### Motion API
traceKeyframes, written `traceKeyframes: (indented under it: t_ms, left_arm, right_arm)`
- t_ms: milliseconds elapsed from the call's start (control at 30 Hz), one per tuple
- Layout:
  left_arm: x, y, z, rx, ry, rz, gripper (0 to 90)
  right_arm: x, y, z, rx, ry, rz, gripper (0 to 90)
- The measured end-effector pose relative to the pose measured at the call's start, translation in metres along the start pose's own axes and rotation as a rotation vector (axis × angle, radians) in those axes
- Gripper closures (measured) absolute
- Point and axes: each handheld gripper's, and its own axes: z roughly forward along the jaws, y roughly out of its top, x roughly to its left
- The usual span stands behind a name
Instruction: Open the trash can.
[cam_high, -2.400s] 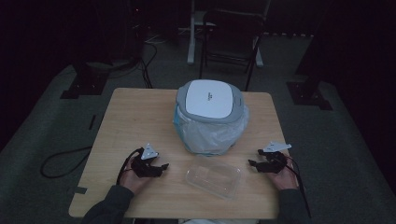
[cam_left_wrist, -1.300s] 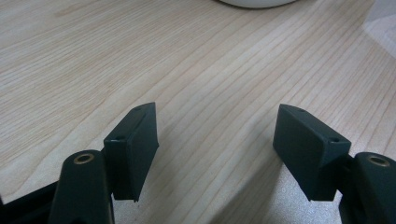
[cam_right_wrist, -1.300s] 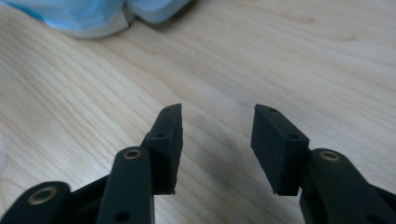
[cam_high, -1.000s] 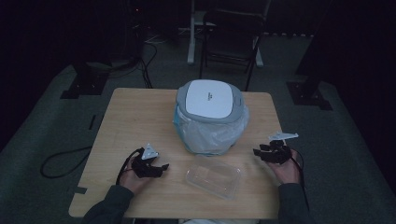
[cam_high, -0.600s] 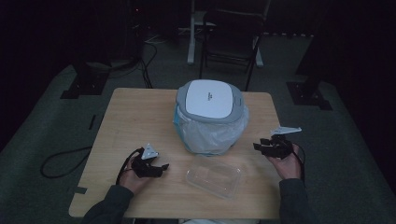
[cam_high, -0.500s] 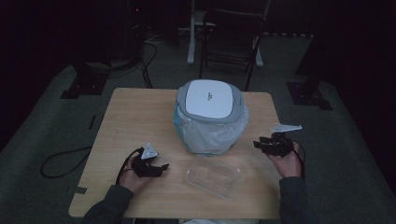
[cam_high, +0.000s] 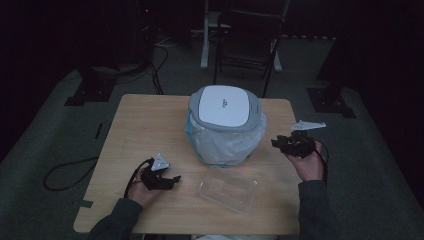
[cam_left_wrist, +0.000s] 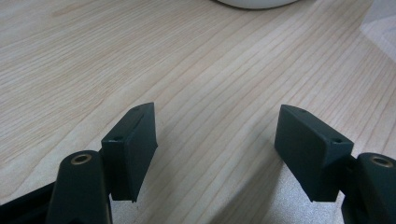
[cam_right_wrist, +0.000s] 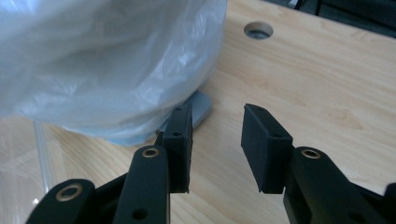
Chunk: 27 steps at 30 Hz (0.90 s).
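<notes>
A round bin with a white and grey lid (cam_high: 224, 105) stands mid-table, wrapped in a clear plastic bag (cam_high: 225, 142). In front of it lies a clear plastic tray (cam_high: 229, 189). My left gripper (cam_high: 172, 179) rests low at the front left, open wide over bare wood (cam_left_wrist: 215, 144). My right gripper (cam_high: 276, 144) hangs above the table to the right of the bin and points at it. Its jaws (cam_right_wrist: 215, 140) have just been closing, stand partly open, and have nothing between them. The bag (cam_right_wrist: 107, 60) and a grey foot (cam_right_wrist: 200, 106) lie just ahead of them.
The wooden table (cam_high: 145, 125) has a round cable hole (cam_right_wrist: 258, 30) near the bin. A chair (cam_high: 247, 35) and stands sit on the dark floor behind. Cables trail off the table's left side (cam_high: 65, 175).
My right hand has lifted off the table and now sits higher beside the bin. Its jaws stand narrower. The left hand, bin and tray have not moved.
</notes>
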Motion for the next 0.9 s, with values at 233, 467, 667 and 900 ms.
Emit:
traceKeyframes:
  t_ms: [233, 467, 667, 900]
  left_arm:
    - [0.0, 0.0, 0.0, 0.001, 0.001, 0.004, 30.6]
    - [0.0, 0.0, 0.0, 0.003, 0.002, 0.005, 30.7]
    - [0.0, 0.0, 0.0, 0.001, 0.003, 0.003, 30.7]
    - [0.0, 0.0, 0.0, 0.001, 0.003, 0.003, 30.7]
  right_arm:
    - [0.0, 0.014, -0.008, -0.039, -0.01, 0.01, 53.0]
    - [0.004, 0.029, -0.014, -0.056, -0.015, -0.008, 52.8]
    - [0.009, 0.041, -0.019, -0.087, 0.004, -0.031, 74.8]
    - [0.021, 0.059, -0.021, -0.113, 0.001, -0.072, 90.0]
